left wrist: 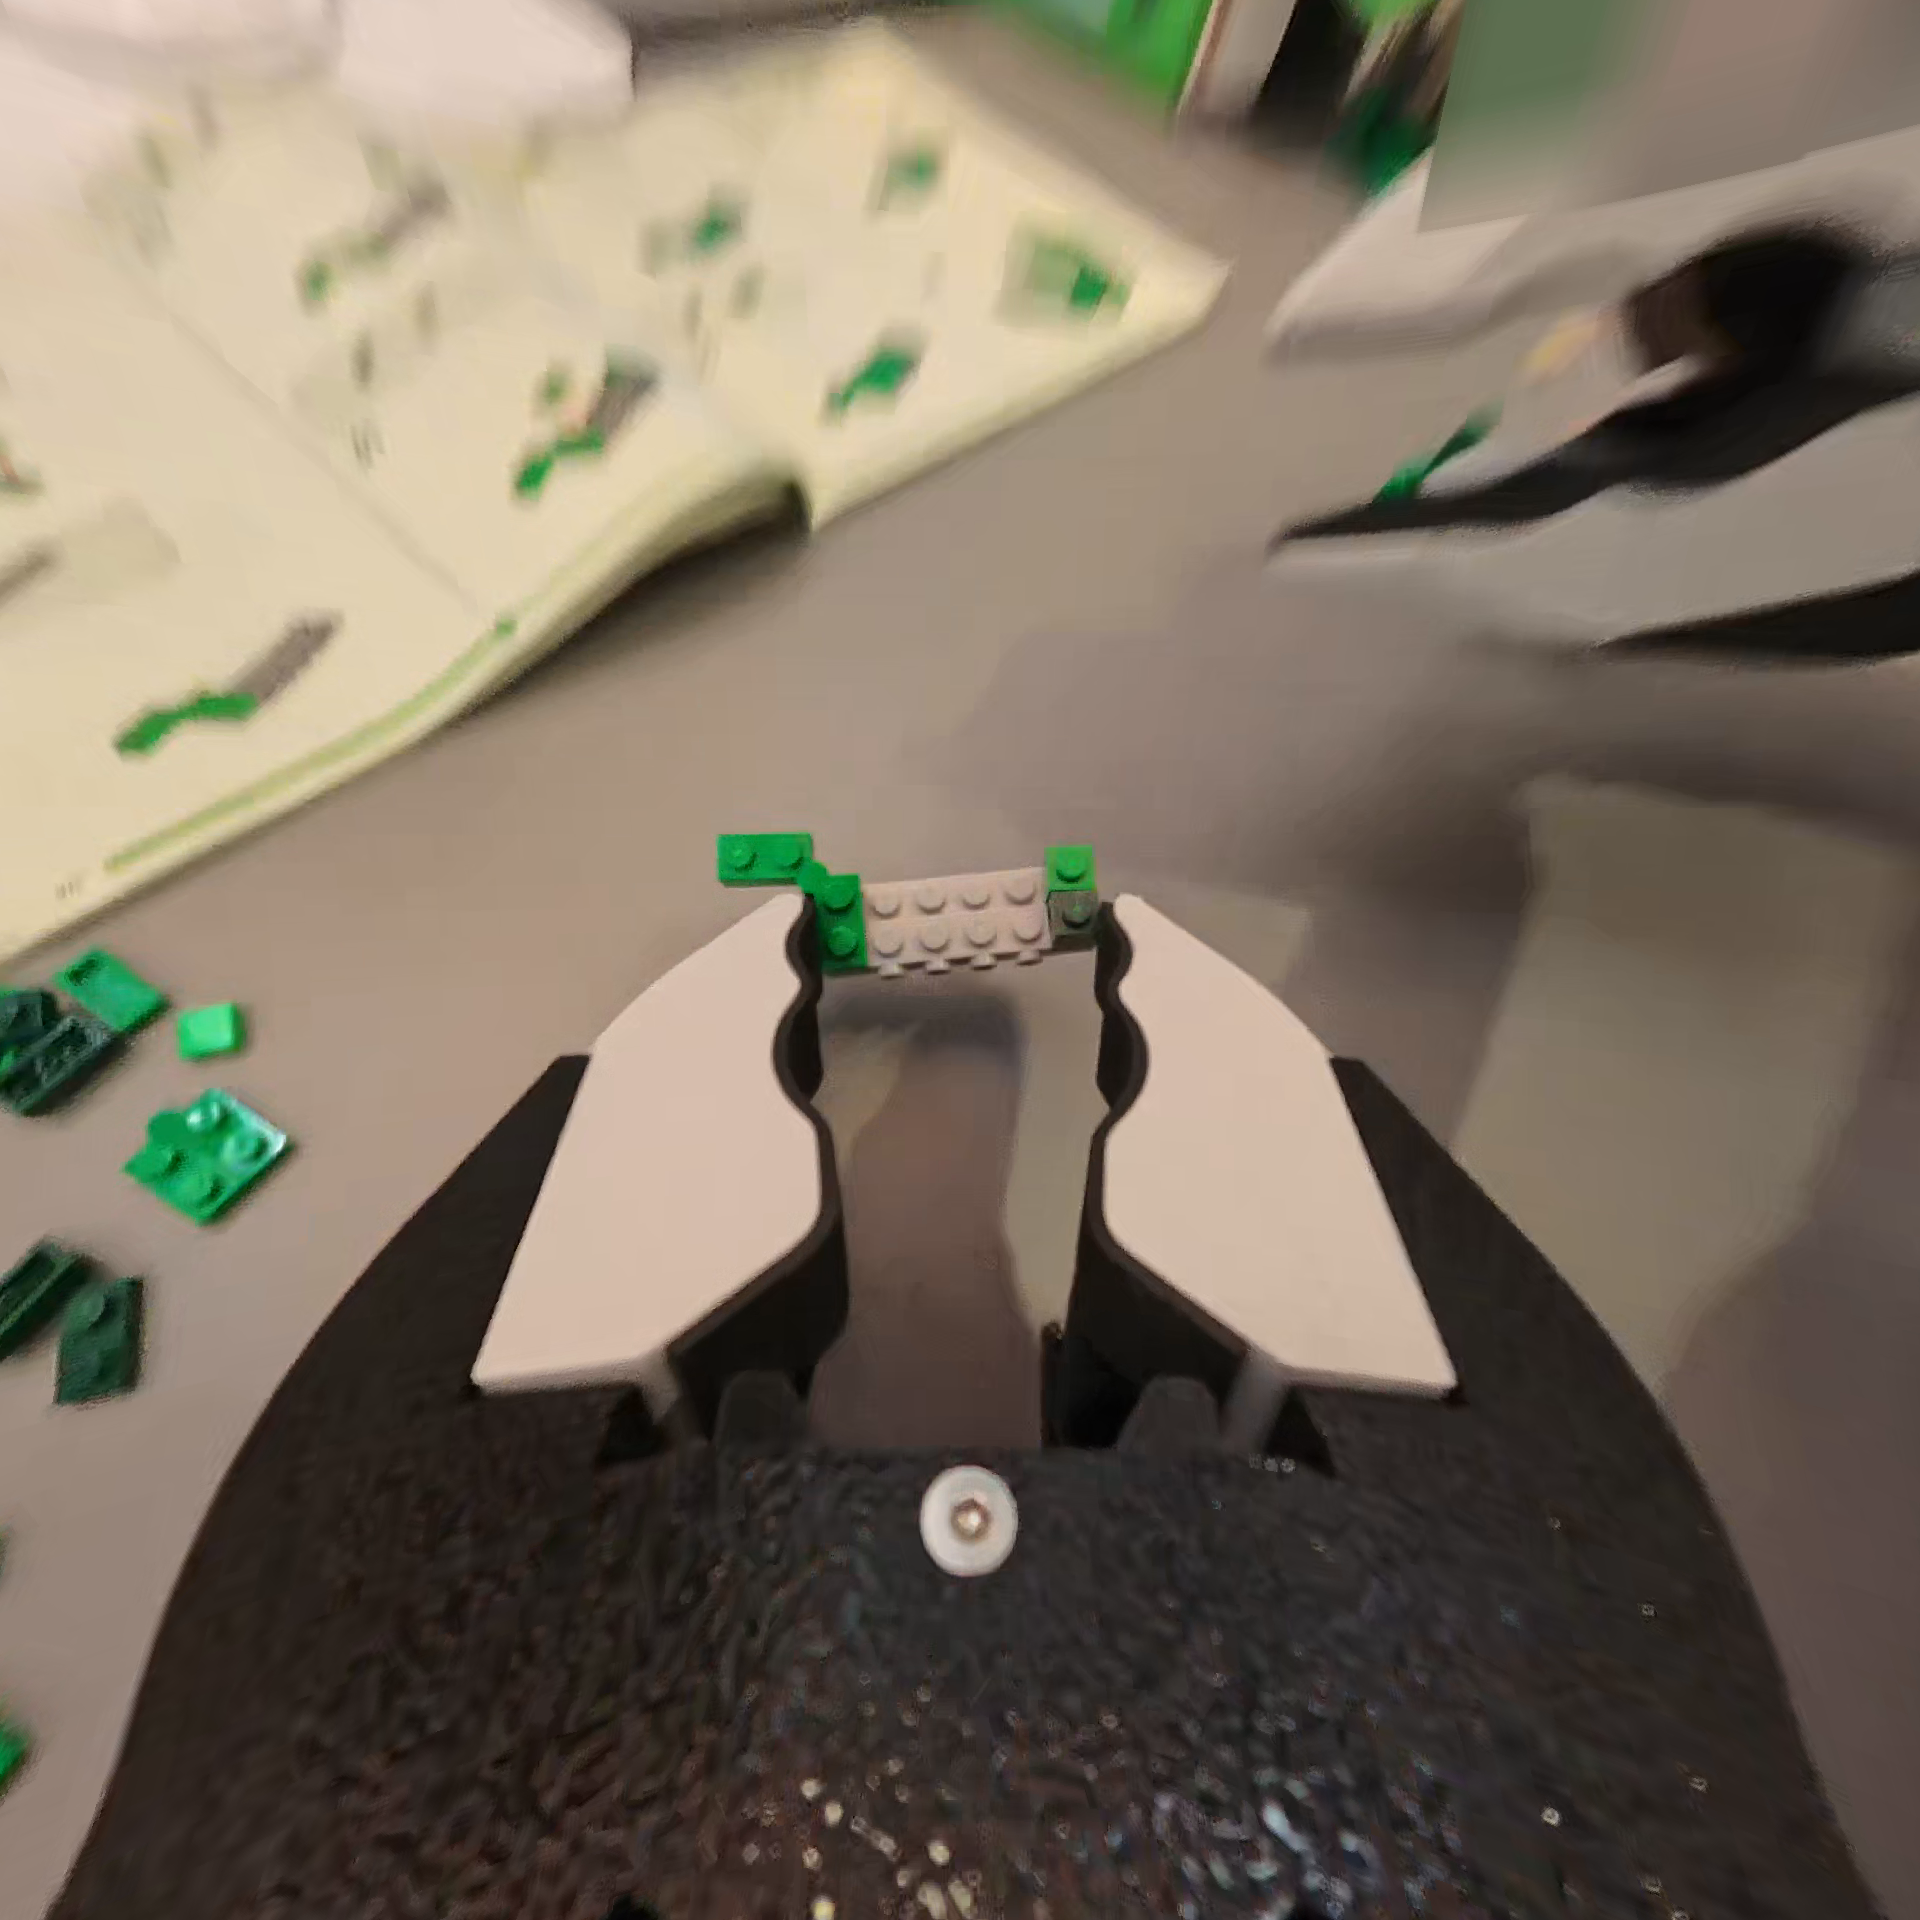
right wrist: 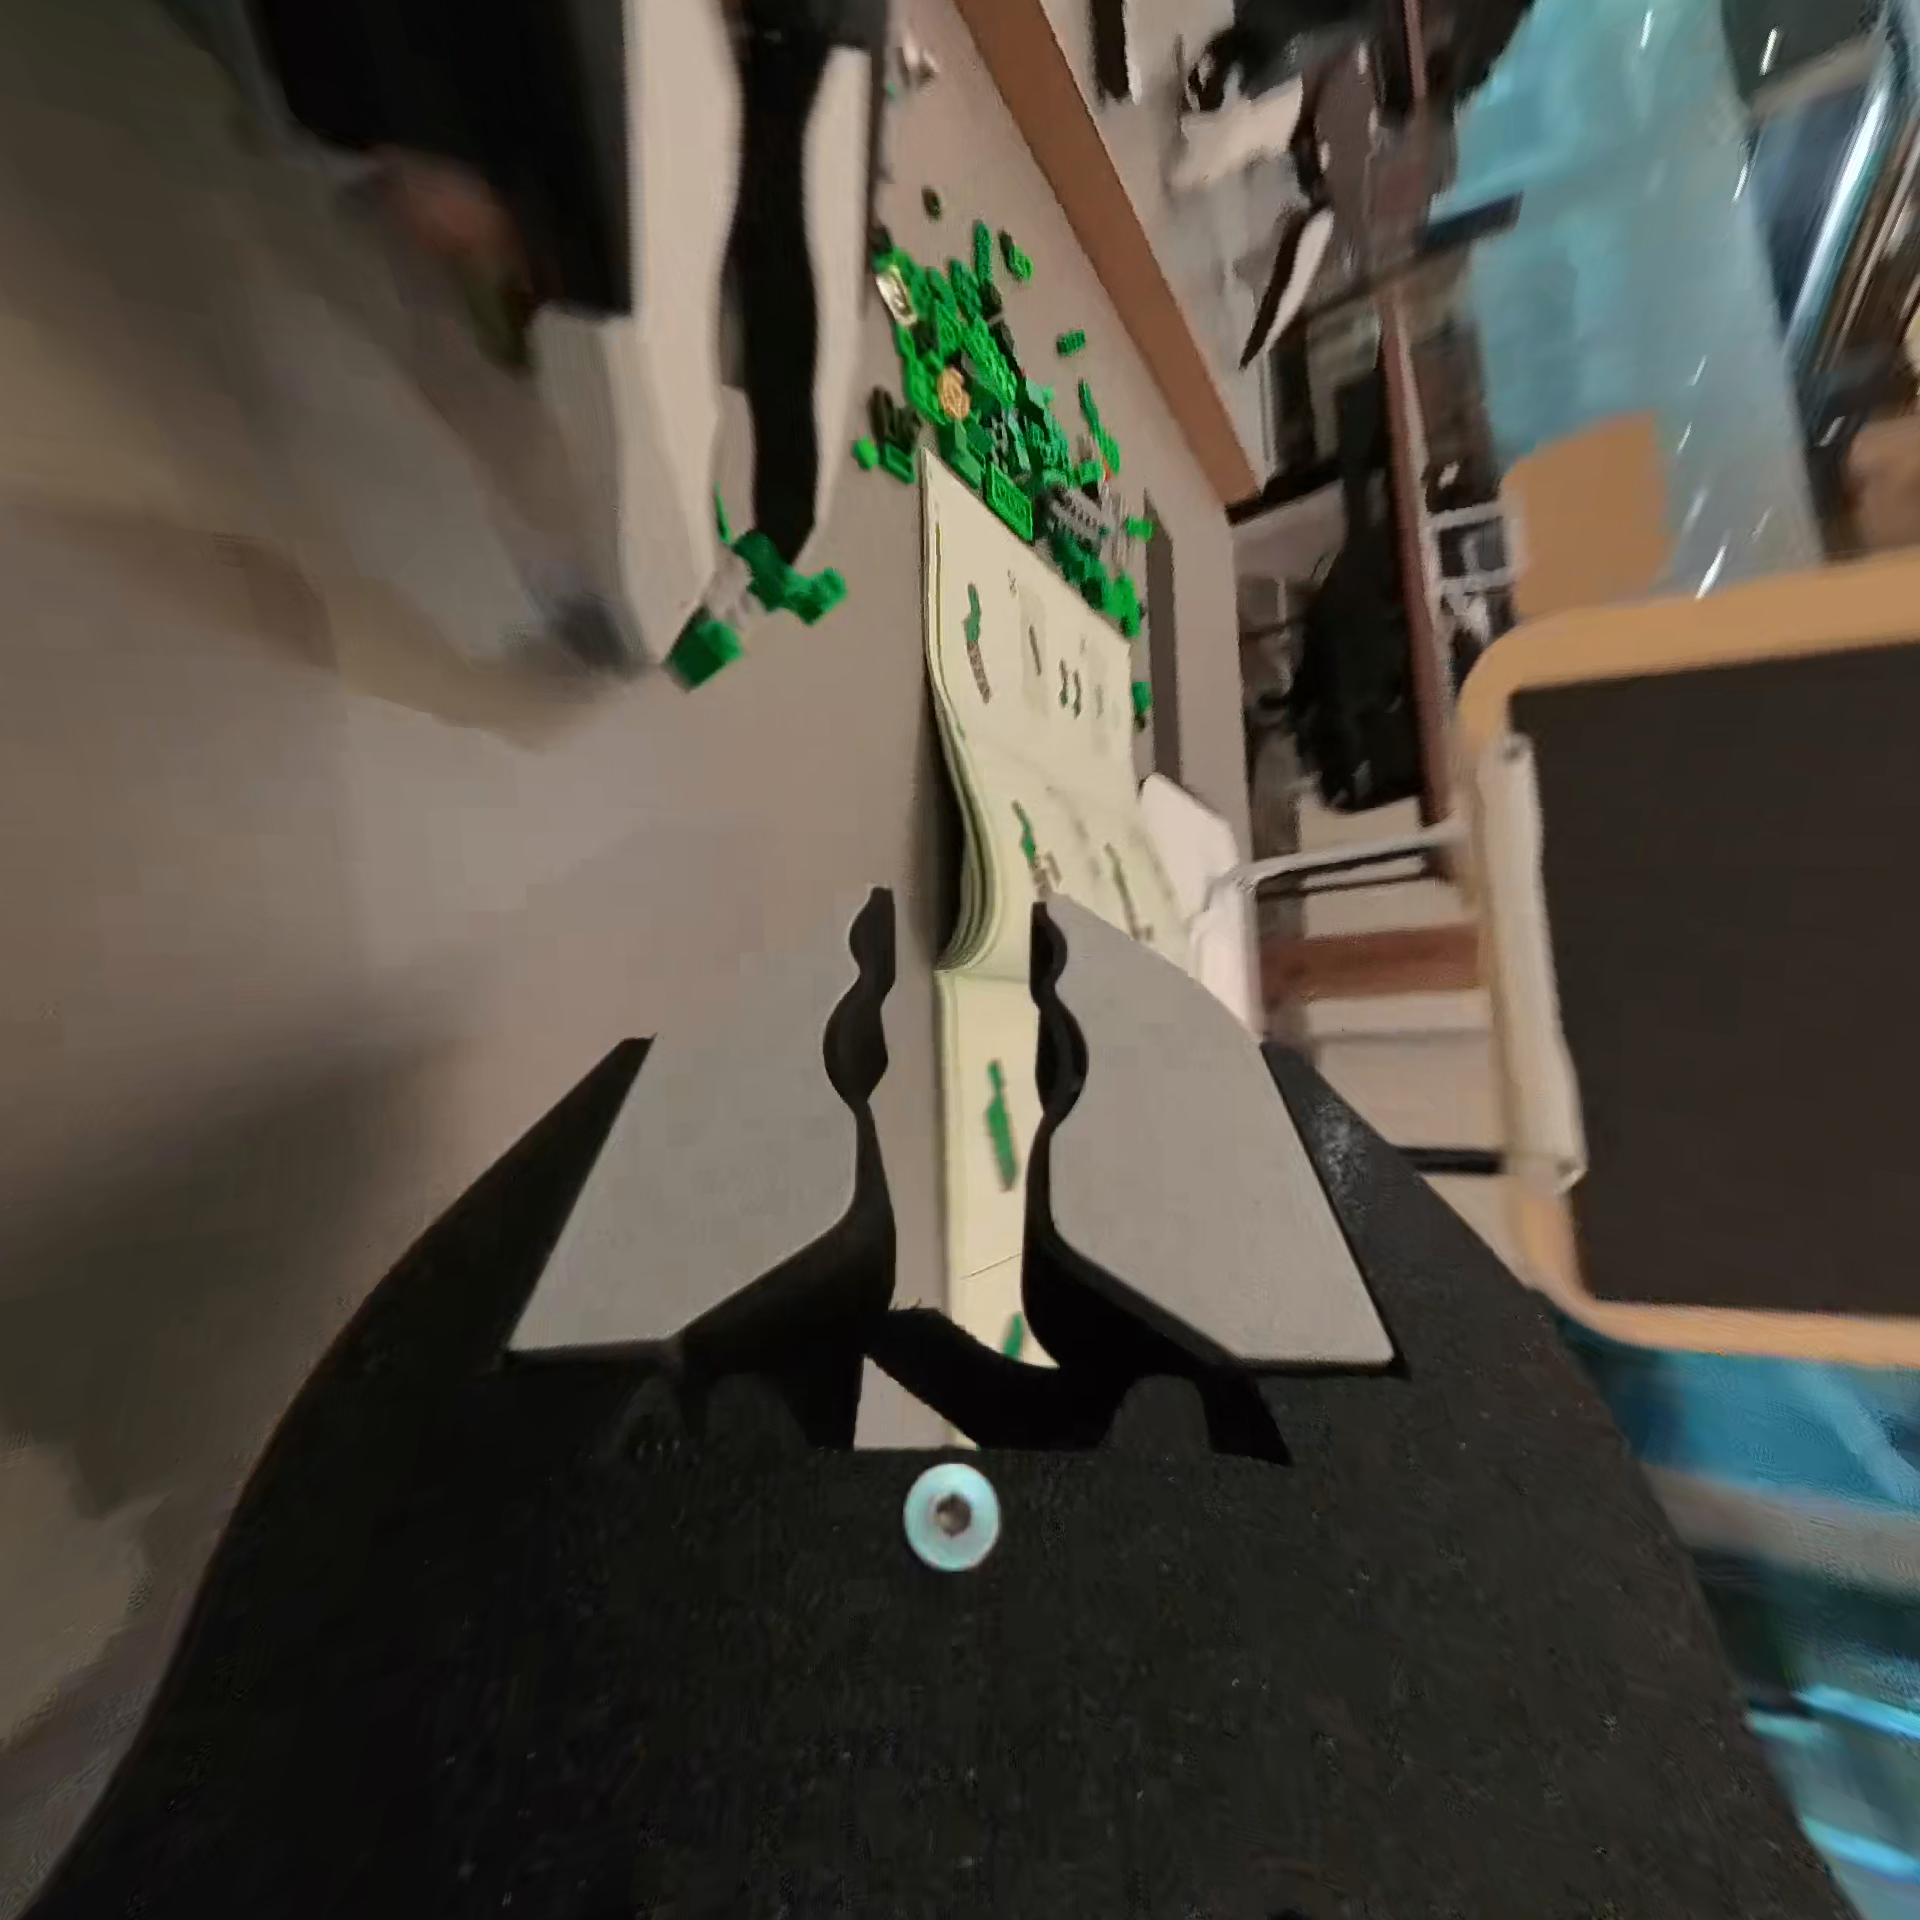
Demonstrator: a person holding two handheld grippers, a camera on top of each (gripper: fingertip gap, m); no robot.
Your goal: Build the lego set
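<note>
Left tool (left wrist: 951,920) grips grey-green lego assembly (left wrist: 956,920) | right tool (right wrist: 961,914) parted, empty

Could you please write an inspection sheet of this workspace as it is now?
Surface: grey table.
Job's things: grey and green lego assembly; open instruction booklet; loose green pieces, larger pile.
Clutter: white object beside booklet.
Grippers: left tool shut on the lego assembly; right tool open, empty.
Cables: nothing seen.
Surroundings: chair, blurred furniture beyond table.
</note>
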